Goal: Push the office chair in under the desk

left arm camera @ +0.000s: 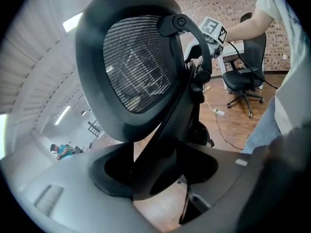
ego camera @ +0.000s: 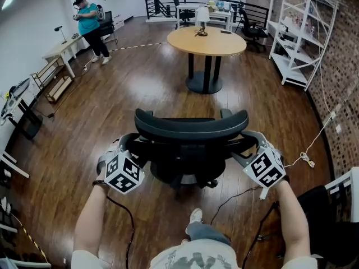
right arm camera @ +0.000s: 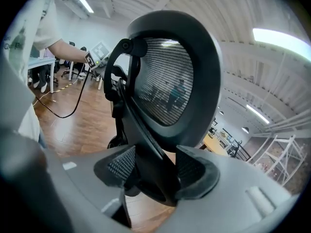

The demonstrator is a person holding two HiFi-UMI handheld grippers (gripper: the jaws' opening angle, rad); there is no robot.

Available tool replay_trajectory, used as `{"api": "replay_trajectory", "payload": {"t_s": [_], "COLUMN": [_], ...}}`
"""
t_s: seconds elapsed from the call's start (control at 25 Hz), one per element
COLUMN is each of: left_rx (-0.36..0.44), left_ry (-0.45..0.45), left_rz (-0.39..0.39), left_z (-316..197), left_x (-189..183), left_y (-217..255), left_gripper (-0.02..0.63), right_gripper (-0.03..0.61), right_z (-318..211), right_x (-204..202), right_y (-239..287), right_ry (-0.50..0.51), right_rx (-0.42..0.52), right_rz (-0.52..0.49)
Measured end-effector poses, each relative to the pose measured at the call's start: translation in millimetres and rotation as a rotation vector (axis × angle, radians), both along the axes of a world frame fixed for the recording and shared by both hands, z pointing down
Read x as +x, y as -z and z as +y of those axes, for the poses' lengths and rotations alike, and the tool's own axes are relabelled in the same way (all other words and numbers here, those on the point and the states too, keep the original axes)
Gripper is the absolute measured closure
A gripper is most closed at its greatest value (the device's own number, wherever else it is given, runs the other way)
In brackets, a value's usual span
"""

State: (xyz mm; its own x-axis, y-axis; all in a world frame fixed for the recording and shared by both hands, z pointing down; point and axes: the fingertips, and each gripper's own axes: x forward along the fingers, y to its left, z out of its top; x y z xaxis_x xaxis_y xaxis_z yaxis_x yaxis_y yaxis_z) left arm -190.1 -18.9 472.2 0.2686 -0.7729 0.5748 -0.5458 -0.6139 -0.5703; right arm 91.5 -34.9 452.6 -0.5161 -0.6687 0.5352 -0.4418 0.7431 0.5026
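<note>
The black office chair (ego camera: 190, 129) stands right in front of me, its mesh back toward me. My left gripper (ego camera: 134, 145) reaches the left side of the back, my right gripper (ego camera: 247, 144) the right side. In the left gripper view the chair's back support bar (left arm camera: 167, 130) lies between the jaws of the left gripper (left arm camera: 155, 174), and the pads sit close beside it without clearly pressing. In the right gripper view the right gripper (right arm camera: 153, 176) has both ribbed pads against the back support bar (right arm camera: 146, 144). The seat and base are mostly hidden under the back.
A round wooden table (ego camera: 206, 41) stands beyond the chair. Along the left wall are a desk (ego camera: 61, 50) and a person (ego camera: 90, 24). White shelving (ego camera: 300, 32) lines the brick wall at right. A cable (ego camera: 305, 157) lies on the floor; another black chair (ego camera: 328, 220) is near right.
</note>
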Motion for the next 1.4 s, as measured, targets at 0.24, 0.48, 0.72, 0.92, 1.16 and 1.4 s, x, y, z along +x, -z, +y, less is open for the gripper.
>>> {"api": "replay_trajectory", "payload": {"t_s": [0.24, 0.48, 0.72, 0.92, 1.16, 1.4], "left_rx": [-0.011, -0.041, -0.048, -0.044, -0.036, -0.041], "left_ry": [0.009, 0.017, 0.018, 0.001, -0.012, -0.021], "left_rz": [-0.009, -0.022, -0.028, -0.03, -0.022, -0.01], "left_z": [-38.6, -83.6, -129.6, -166.9, -204.9, -255.7], "left_x": [-1.4, -5.3, -10.0, -8.0, 1.2, 13.0], "left_y": [0.4, -0.5, -4.6, -3.9, -3.6, -0.6], "left_gripper": [0.314, 0.316, 0.316, 0.316, 0.314, 0.313], "right_gripper": [0.324, 0.327, 0.328, 0.33, 0.328, 0.324], "right_z": [-36.4, -81.7, -121.8, -151.7, -186.7, -234.0], "right_x": [-0.7, -4.4, -8.7, -6.3, 2.2, 12.6], "right_y": [0.9, 1.2, -1.4, -1.0, -1.6, 0.7], "right_ry": [0.002, 0.009, -0.012, -0.024, -0.058, -0.098], "right_rx": [0.001, -0.01, -0.026, -0.026, -0.034, -0.046], "right_rz": [-0.023, -0.03, -0.026, -0.036, -0.028, -0.019]}}
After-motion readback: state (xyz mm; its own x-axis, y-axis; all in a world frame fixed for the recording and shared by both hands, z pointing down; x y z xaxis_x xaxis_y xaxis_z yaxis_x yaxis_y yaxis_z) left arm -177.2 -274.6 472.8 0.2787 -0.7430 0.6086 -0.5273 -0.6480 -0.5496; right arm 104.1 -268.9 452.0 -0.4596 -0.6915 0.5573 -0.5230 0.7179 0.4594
